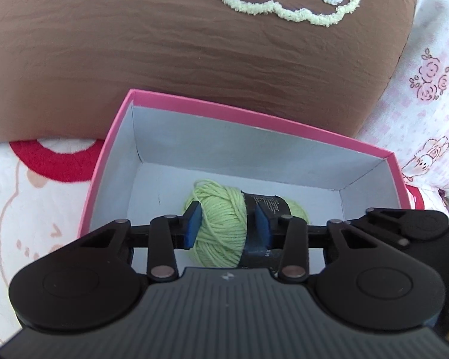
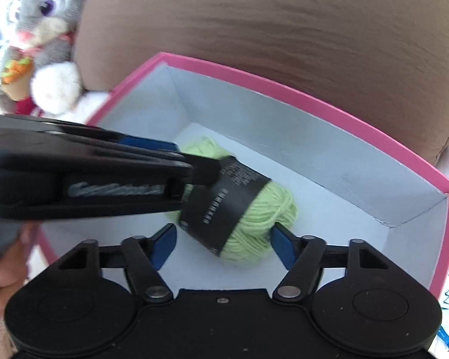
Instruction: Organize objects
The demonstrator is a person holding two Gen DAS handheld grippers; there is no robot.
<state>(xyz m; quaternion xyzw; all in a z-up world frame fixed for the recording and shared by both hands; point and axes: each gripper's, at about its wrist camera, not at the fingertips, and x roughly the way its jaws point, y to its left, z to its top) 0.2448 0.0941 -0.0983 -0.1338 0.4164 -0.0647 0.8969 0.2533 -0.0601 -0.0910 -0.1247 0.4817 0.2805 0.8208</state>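
Left gripper [image 1: 228,224] clamps the light-green yarn skein with black paper band [image 1: 224,224] inside the pink cardboard box with white interior [image 1: 254,116]. Right gripper [image 2: 223,243] open, pads straddling the skein.

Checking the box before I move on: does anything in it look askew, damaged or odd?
Nothing looks damaged or spilled. The green yarn skein lies on its side at an angle to the walls of the pink box, its black label band intact. The left gripper is closed on it.
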